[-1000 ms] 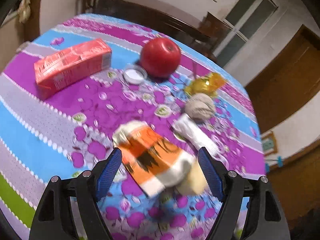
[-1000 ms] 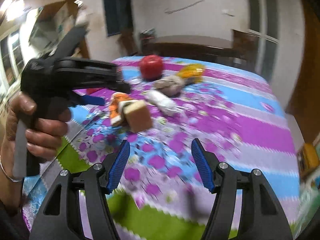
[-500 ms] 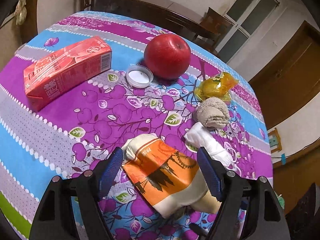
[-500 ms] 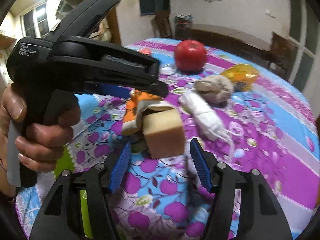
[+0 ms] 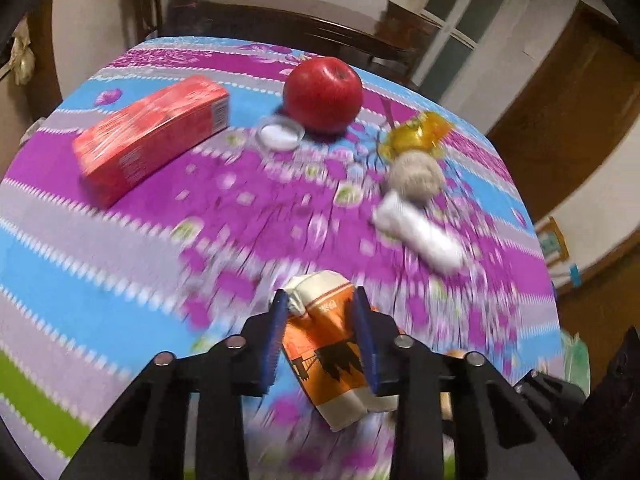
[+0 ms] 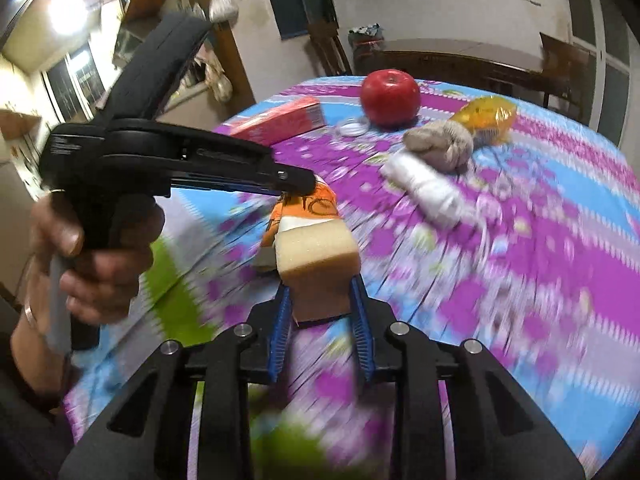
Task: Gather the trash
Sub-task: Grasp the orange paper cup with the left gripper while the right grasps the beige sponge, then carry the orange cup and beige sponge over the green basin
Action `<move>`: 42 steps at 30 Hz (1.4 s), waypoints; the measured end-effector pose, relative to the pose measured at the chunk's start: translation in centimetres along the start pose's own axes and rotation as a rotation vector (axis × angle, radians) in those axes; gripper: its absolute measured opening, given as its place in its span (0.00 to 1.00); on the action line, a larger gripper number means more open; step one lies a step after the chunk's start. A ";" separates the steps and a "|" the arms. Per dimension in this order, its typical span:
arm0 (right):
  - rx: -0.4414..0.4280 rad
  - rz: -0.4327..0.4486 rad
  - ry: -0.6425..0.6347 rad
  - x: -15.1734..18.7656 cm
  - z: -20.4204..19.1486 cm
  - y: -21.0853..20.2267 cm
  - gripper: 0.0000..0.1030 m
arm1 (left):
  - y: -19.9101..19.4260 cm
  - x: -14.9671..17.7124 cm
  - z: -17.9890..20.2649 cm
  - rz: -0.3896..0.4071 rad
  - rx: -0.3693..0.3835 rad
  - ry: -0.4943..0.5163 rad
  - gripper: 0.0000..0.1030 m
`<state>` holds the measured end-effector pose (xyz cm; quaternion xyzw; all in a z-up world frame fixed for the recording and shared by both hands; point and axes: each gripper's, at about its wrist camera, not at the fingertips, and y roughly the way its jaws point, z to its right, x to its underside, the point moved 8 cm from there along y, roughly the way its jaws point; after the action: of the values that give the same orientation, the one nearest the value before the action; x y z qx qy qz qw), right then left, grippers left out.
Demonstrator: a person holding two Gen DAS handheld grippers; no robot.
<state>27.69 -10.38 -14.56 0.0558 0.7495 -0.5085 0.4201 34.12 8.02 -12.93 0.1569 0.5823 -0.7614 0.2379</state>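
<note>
Left wrist: left gripper (image 5: 320,312) jaws closing, blue pads touching both sides of orange-white packet (image 5: 324,344), packet btwn jaws.
Right wrist: right gripper (image 6: 321,304) jaws closing, pads against tan sponge block (image 6: 318,260) btwn them.
Beyond jaws: apple (image 5: 323,94), red carton (image 5: 154,136), white roll (image 5: 418,234) on tablecloth (image 5: 80,248).

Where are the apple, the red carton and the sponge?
apple (image 5: 323,94): left wrist view, front skin.
red carton (image 5: 154,138): left wrist view, long side.
sponge (image 6: 318,256): right wrist view, front face.
</note>
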 end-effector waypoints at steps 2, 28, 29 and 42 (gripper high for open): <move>-0.008 0.021 0.004 1.5 -1.3 -1.8 0.26 | -1.4 1.7 -0.7 0.008 -0.010 0.041 0.31; 0.451 0.267 0.329 9.4 5.9 -19.7 0.25 | -11.5 9.3 14.8 0.195 0.089 0.455 0.23; 0.481 0.270 0.339 9.7 6.7 -20.8 0.25 | -11.1 9.4 16.8 0.196 0.098 0.484 0.23; 0.740 0.245 0.491 16.1 14.8 -31.7 0.25 | -7.8 12.7 35.4 0.186 0.201 0.731 0.23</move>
<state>9.66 -42.99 -4.86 0.4089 0.5828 -0.6603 0.2389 20.54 -26.66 -3.54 0.4925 0.5343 -0.6839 0.0660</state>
